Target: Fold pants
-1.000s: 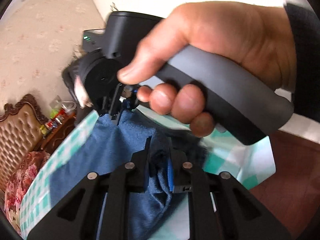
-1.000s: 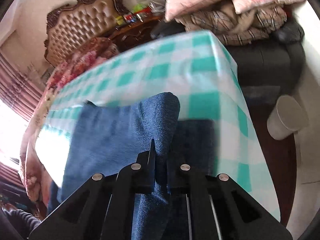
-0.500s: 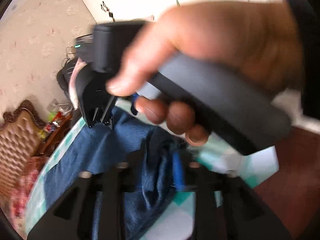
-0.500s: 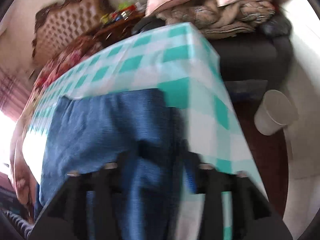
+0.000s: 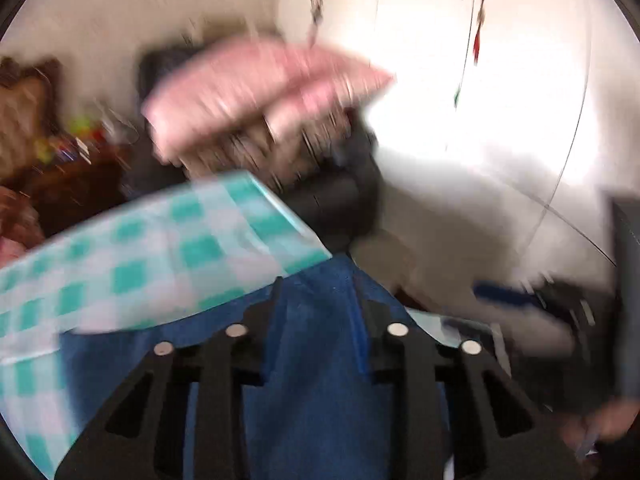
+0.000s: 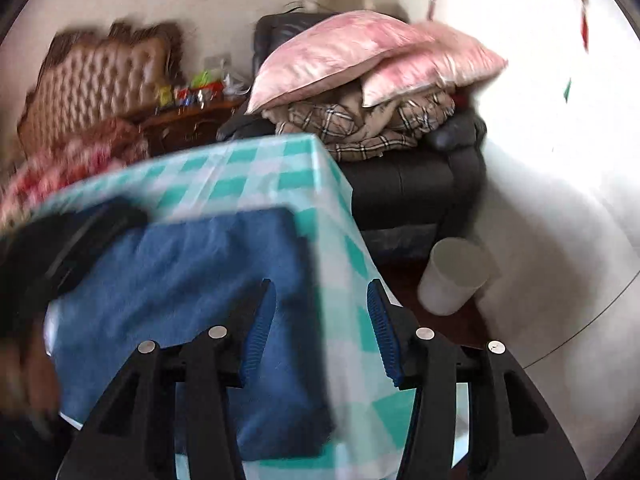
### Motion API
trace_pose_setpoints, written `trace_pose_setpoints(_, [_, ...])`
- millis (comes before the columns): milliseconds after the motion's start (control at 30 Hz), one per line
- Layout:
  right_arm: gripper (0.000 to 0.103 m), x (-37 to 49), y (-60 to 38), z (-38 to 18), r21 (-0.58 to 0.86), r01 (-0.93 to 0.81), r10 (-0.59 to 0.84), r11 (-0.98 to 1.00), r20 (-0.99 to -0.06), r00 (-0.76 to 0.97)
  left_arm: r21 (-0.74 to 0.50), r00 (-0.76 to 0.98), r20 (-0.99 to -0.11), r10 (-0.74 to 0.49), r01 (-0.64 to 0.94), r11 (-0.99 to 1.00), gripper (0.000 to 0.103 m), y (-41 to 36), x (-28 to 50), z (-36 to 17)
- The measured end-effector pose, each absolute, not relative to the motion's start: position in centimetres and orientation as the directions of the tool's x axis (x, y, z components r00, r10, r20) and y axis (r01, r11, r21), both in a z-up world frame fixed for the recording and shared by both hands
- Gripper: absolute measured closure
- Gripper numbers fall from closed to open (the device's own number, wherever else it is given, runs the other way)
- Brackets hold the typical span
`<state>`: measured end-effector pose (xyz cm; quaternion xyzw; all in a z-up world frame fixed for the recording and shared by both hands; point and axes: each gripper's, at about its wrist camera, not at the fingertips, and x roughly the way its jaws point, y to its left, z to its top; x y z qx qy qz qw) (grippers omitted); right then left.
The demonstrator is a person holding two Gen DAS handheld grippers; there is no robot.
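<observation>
Blue denim pants (image 6: pixel 180 280) lie folded flat on the teal checked tablecloth (image 6: pixel 256 168), with one corner near the table's right edge. My right gripper (image 6: pixel 322 292) hovers open over the pants' right edge, and its blue pads touch nothing. In the blurred left wrist view, my left gripper (image 5: pixel 318 292) has its jaws closing but still apart. The pants (image 5: pixel 320 360) fill the gap between them, and I see no pad pressing on the cloth. The left gripper (image 6: pixel 68 248) is a dark blur at the pants' left side. The right gripper (image 5: pixel 520 300) smears across the right.
Behind the table stands a dark sofa (image 6: pixel 420 176) stacked with pink pillows (image 6: pixel 360 52) and plaid blankets (image 6: pixel 360 128). A white bin (image 6: pixel 456 280) sits on the floor at the right. A tufted headboard (image 6: pixel 92 80) and a cluttered nightstand (image 6: pixel 192 120) are at the back left.
Both grippers have let go of the denim and now stand open. The raised fold has dropped flat onto the table. The left gripper swung aside, so the right hand no longer fills its view.
</observation>
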<state>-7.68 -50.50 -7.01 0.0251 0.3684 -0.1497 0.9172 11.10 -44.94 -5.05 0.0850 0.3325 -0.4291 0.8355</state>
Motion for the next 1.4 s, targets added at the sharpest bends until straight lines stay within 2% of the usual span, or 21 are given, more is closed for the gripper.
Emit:
trace_pose_setpoints(67, [0.063, -7.0, -50.1, -9.4, -0.111, 0.318, -0.295, 0.942, -0.727, 0.62, -0.194, 0.297, -0.703, -0.647, 0.794, 0.575, 0.079, -47.6, 14.8, -7.0])
trace_pose_setpoints(100, [0.065, -6.9, -50.2, -10.3, -0.117, 0.329, -0.302, 0.937, -0.745, 0.595, -0.174, 0.268, -0.764, -0.587, 0.79, 0.588, 0.079, -49.6, 15.8, -9.1])
trace_pose_setpoints(133, [0.065, -6.9, -50.3, -10.9, -0.108, 0.331, -0.293, 0.938, -0.756, 0.585, -0.133, 0.307, -0.768, -0.562, 0.782, 0.609, 0.086, -50.5, 15.2, -10.2])
trace_pose_setpoints(200, [0.065, -7.1, -50.4, -11.3, -0.103, 0.332, -0.293, 0.938, -0.749, 0.594, -0.111, 0.334, -0.764, -0.553, 0.776, 0.621, 0.086, -50.4, 15.8, -10.6])
trace_pose_setpoints(300, [0.065, -7.0, -50.8, -11.1, -0.095, 0.34, -0.29, 0.936, -0.756, 0.587, -0.114, 0.372, -0.717, -0.589, 0.772, 0.626, 0.085, -48.1, 13.6, -8.0])
trace_pose_setpoints(333, [0.065, -7.2, -50.8, -10.8, -0.083, 0.349, -0.287, 0.933, -0.756, 0.588, -0.096, 0.39, -0.7, -0.598, 0.779, 0.62, 0.08, -47.1, 12.8, -7.2])
trace_pose_setpoints(367, [0.065, -7.4, -50.8, -10.4, -0.069, 0.359, -0.286, 0.931, -0.75, 0.597, -0.081, 0.409, -0.684, -0.604, 0.781, 0.62, 0.071, -45.9, 11.6, -6.6])
trace_pose_setpoints(400, [0.064, -7.5, -50.7, -10.0, -0.065, 0.363, -0.289, 0.929, -0.741, 0.606, -0.072, 0.432, -0.675, -0.598, 0.768, 0.636, 0.068, -44.1, 10.4, -6.1])
trace_pose_setpoints(500, [0.059, -7.5, -49.2, -8.9, -0.087, 0.346, -0.306, 0.934, -0.695, 0.65, -0.105, 0.44, -0.697, -0.566, 0.719, 0.687, 0.067, -39.8, 9.3, -6.9])
trace_pose_setpoints(533, [0.051, -7.2, -48.7, -9.1, -0.113, 0.342, -0.319, 0.933, -0.7, 0.639, -0.104, 0.438, -0.718, -0.54, 0.7, 0.706, 0.067, -38.6, 8.9, -7.9])
trace_pose_setpoints(633, [0.051, -6.6, -48.7, -11.1, -0.163, 0.363, -0.356, 0.918, -0.744, 0.566, -0.093, 0.404, -0.77, -0.493, 0.694, 0.714, 0.067, -37.0, 7.7, -10.7])
trace_pose_setpoints(733, [0.042, -6.7, -49.1, -11.2, -0.171, 0.369, -0.368, 0.913, -0.736, 0.568, -0.033, 0.412, -0.793, -0.449, 0.707, 0.706, 0.067, -36.1, 6.0, -12.2])
trace_pose_setpoints(900, [0.041, -6.9, -49.0, -9.7, -0.15, 0.412, -0.38, 0.899, -0.737, 0.559, -0.023, 0.45, -0.764, -0.462, 0.696, 0.717, 0.066, -33.2, 3.5, -11.1])
trace_pose_setpoints(1100, [0.041, -5.1, -45.4, -8.3, -0.16, 0.377, -0.372, 0.912, -0.709, 0.6, -0.022, 0.495, -0.753, -0.434, 0.64, 0.768, 0.066, -29.0, 2.5, -10.4])
trace_pose_setpoints(1300, [0.04, -2.9, -44.4, -11.0, -0.176, 0.386, -0.37, 0.905, -0.774, 0.514, -0.034, 0.474, -0.793, -0.383, 0.593, 0.804, 0.066, -25.8, 3.6, -11.7])
trace_pose_setpoints(1333, [0.037, -3.1, -44.6, -11.1, -0.16, 0.399, -0.365, 0.903, -0.776, 0.514, -0.035, 0.474, -0.796, -0.377, 0.584, 0.811, 0.065, -25.3, 3.8, -11.9])
trace_pose_setpoints(1400, [0.035, -3.1, -45.0, -11.1, -0.141, 0.409, -0.353, 0.902, -0.786, 0.508, -0.05, 0.476, -0.795, -0.376, 0.566, 0.823, 0.06, -24.2, 4.2, -12.0])
